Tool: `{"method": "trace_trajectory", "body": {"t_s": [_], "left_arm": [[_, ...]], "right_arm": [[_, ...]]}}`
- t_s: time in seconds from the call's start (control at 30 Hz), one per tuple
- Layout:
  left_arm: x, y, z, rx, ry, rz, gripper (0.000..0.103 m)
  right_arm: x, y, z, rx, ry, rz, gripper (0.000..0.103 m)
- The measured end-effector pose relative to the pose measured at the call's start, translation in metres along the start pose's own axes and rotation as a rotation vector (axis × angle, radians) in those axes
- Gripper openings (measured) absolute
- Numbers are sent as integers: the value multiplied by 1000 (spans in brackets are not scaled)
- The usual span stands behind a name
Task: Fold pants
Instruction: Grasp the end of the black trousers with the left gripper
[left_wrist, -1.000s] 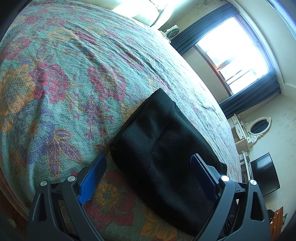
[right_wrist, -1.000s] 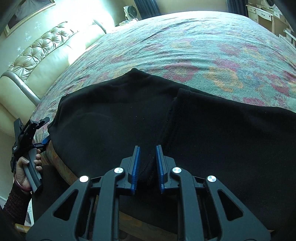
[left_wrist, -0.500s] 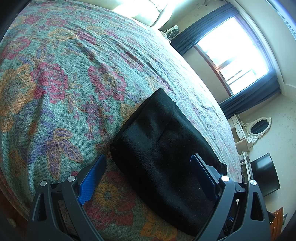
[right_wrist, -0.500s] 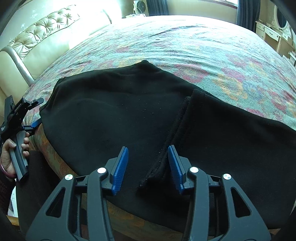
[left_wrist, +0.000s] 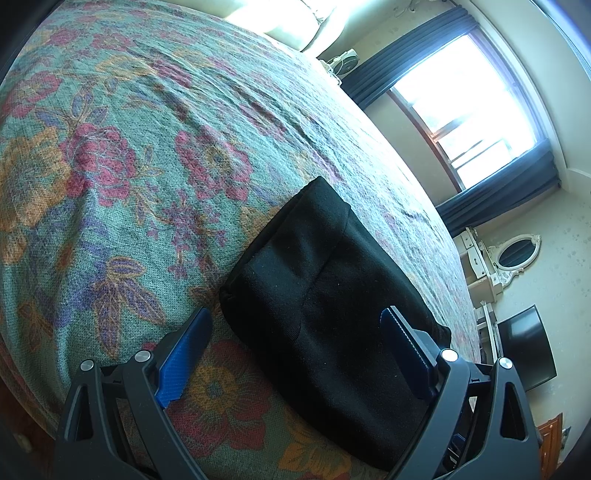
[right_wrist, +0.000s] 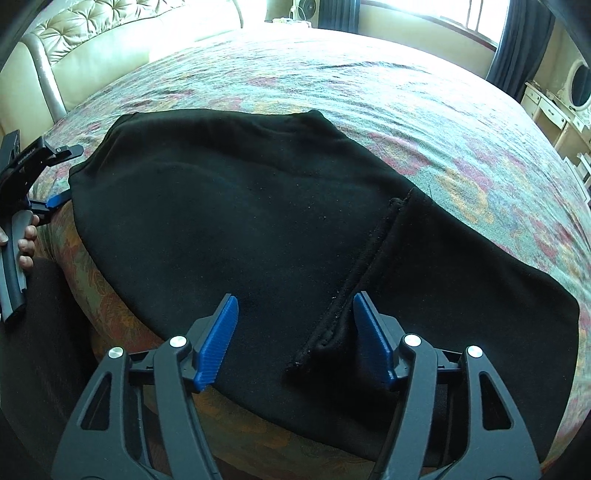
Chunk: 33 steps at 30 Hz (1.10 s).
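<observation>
Black pants (right_wrist: 258, 206) laid flat on a floral bedspread (left_wrist: 110, 155).

Both the left gripper (left_wrist: 295, 332) and the right gripper (right_wrist: 295, 314) are held wide apart above the fabric, nothing gripped.

The folded black fabric pants (left_wrist: 325, 306) are lying on the bed's green floral woven bedspread (left_wrist: 110, 177). The left black gripper with blue pads (left_wrist: 295, 336) is hanging over their near end, jaws spread wide, one pad over the bedspread, the other over the cloth.
</observation>
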<state>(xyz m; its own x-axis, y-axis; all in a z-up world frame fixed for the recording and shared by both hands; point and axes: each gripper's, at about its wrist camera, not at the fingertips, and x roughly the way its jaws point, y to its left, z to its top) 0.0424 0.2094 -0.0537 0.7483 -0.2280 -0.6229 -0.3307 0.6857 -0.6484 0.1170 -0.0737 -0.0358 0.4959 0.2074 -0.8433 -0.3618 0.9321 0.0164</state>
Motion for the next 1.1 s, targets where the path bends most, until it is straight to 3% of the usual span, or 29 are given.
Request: {"method": "trace_trajectory", "body": {"t_s": [0.13,0.3,0.57,0.67,0.83,0.97,1.1], "left_arm": [[-8,3,16,-3,43,-75,91],[-13,15,46,23,49,-102,91],[27,21,91,99,245,-164,91],[44,16,95,88,310,-232,91],[67,3,91,128,378,-266,91],[75,-3,86,79,451,-411,91],[81,1,84,57,477,-452,91]], "right_arm": [[-12,-2,0,29,-33,21,64],[-29,-6,-4,64,-71,46,66],[-45,-27,-23,237,-78,152,70],[-46,-29,-30,257,-65,168,70],[-43,-23,-36,275,-40,207,70],[-40,-17,-39,279,-20,238,70],[-37,-9,-43,279,-5,267,70]]}}
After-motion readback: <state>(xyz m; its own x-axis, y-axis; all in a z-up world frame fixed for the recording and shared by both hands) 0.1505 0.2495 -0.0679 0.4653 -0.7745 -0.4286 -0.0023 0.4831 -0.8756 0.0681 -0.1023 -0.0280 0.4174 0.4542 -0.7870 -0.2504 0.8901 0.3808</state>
